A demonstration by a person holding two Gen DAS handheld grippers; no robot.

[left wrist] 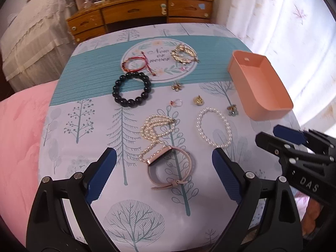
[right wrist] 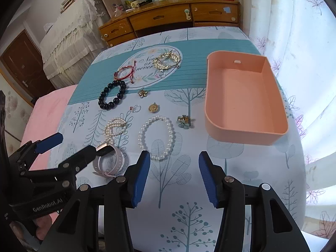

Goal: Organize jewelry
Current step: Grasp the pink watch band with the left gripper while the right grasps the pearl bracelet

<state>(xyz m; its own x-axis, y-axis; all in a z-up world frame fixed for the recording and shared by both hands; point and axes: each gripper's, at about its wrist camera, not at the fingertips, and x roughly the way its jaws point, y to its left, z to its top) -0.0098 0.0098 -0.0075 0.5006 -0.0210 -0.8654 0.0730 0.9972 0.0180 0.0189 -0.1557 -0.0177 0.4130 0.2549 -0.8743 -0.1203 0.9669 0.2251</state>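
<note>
The jewelry is spread on the worktop (left wrist: 88,138) left of the empty pink tray (right wrist: 245,96). The pink watch (left wrist: 168,168) lies between the spread, released fingers of the left gripper (left wrist: 163,174). The right gripper (right wrist: 174,174) is parted over bare cloth, nothing grasped, below the pearl bracelet (right wrist: 156,136).

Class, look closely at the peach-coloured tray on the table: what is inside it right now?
Nothing shows inside the peach tray: only its bare floor and a small notch in the far wall. The near wall hides a thin strip of floor at the front. All the jewelry lies outside on the tablecloth.
</note>
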